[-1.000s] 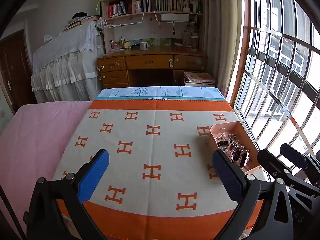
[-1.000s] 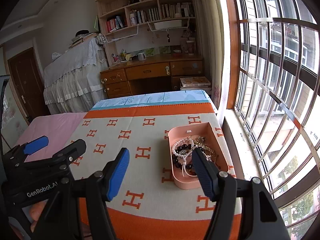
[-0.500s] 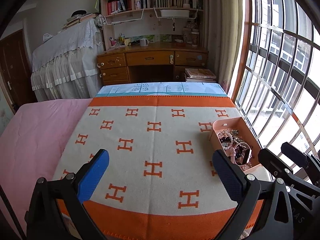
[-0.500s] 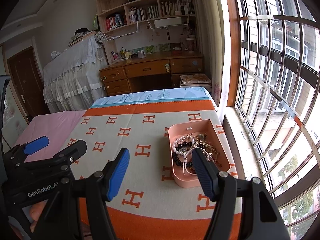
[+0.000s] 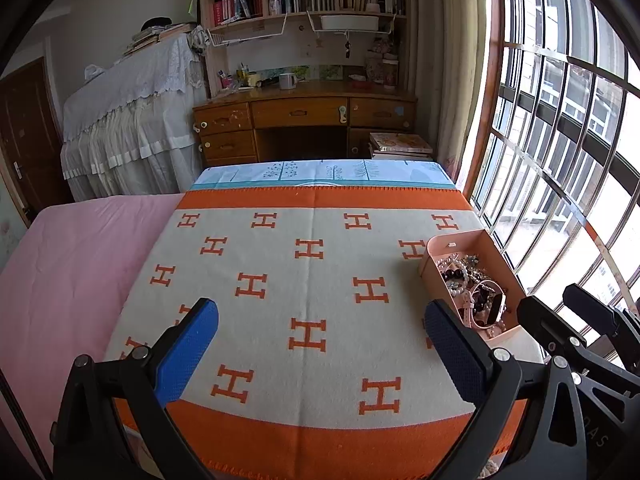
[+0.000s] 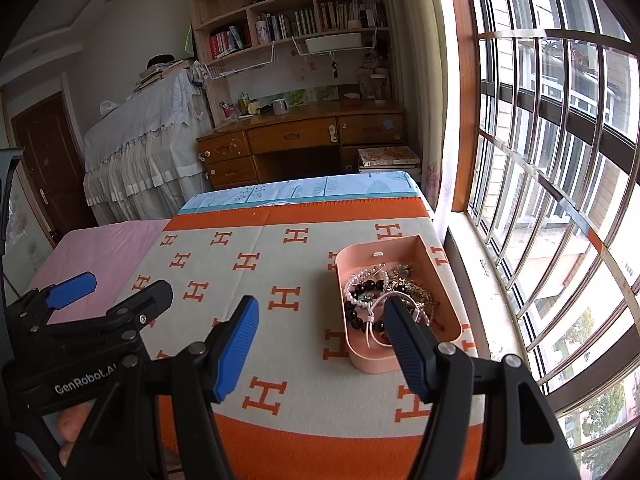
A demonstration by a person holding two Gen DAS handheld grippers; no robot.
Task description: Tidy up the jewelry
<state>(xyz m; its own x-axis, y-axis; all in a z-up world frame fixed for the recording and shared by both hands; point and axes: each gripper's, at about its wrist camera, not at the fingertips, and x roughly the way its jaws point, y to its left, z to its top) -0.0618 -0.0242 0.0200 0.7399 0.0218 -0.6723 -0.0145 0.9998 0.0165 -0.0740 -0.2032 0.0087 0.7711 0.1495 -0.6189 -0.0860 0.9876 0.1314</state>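
**Open gripper above patterned blanket, pink tray at one o'clock**

The right gripper [image 6: 320, 330], black-framed with blue ribbed pads, has its jaws spread wide with nothing between them. Its right-hand finger overlaps the near edge of a pink rounded plastic tray [image 6: 438, 276] at one o'clock, filled with tangled bead bracelets and chains [image 6: 384, 292]. The tray rests on a cream blanket with orange H motifs and orange border [image 6: 280, 264]. At nine o'clock the left gripper [image 6: 108, 294] stands parted; fingertips of a hand [image 6: 74, 428] show beneath it.
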